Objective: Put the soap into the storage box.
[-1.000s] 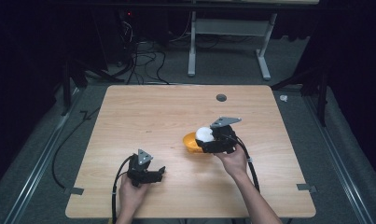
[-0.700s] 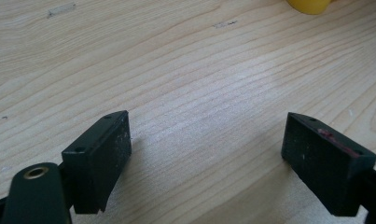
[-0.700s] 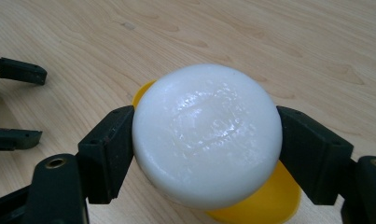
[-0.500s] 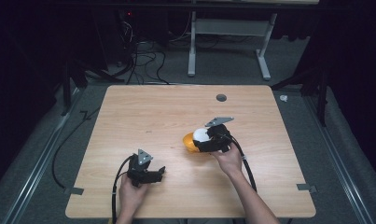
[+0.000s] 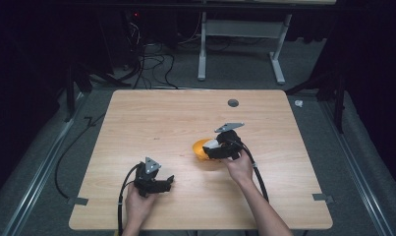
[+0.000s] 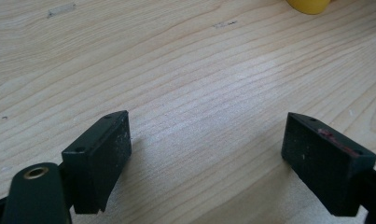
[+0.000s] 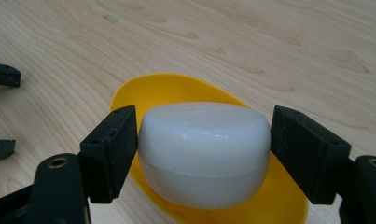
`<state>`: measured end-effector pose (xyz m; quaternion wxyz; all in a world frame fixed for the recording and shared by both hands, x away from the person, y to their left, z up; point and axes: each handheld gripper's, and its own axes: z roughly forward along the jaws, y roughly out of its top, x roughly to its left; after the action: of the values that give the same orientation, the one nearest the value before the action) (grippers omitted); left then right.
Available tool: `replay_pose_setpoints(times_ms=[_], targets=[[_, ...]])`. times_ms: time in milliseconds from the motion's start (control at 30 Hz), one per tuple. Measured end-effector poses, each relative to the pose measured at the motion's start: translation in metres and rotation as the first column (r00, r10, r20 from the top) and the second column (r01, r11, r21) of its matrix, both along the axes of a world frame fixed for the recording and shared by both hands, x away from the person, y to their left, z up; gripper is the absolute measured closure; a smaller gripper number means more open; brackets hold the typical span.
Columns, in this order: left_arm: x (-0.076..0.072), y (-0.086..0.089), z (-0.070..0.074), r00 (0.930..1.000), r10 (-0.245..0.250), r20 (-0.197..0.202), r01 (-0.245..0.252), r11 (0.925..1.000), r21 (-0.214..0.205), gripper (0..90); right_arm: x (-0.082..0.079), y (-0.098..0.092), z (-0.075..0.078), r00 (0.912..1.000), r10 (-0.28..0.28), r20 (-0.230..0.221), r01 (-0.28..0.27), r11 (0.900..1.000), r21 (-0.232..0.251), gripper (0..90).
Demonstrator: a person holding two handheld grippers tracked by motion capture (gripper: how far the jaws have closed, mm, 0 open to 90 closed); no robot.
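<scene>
At the near edge of the table (image 5: 136, 123), the left gripper (image 5: 156, 182) rests in the person's left hand with its jaws spread wide over bare wood and nothing between them, just where it was a second ago. Farther in, past the middle of the table, the right gripper (image 5: 212, 150) holds a white rounded object (image 7: 204, 151) between its pads, both touching its sides, above a yellow bowl (image 7: 162, 93). Since the earlier frames this gripper has sunk and drawn slightly nearer the person, and its jaws have just been closing on the white object. At the table's far edge sits a small dark round hole (image 5: 233, 103).
</scene>
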<state>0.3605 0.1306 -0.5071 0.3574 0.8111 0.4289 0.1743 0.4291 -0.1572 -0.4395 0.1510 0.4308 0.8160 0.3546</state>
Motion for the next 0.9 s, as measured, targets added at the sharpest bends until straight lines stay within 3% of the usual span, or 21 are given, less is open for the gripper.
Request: replay_pose_setpoints(times_ms=[433, 900], targets=[[0.000, 0.000, 0.000, 1.0000, 0.000, 0.000, 0.000, 1.0000, 0.000, 16.3, -0.001, -0.006, 0.001, 0.9999, -0.002, -0.010, 0.002, 1.0000, 0.008, 26.6], [0.000, 0.000, 0.000, 1.0000, -0.002, 0.001, 0.002, 1.0000, 0.001, 16.3, -0.005, -0.018, 0.004, 0.9997, -0.012, 0.020, 0.011, 0.9995, 0.028, 34.0]])
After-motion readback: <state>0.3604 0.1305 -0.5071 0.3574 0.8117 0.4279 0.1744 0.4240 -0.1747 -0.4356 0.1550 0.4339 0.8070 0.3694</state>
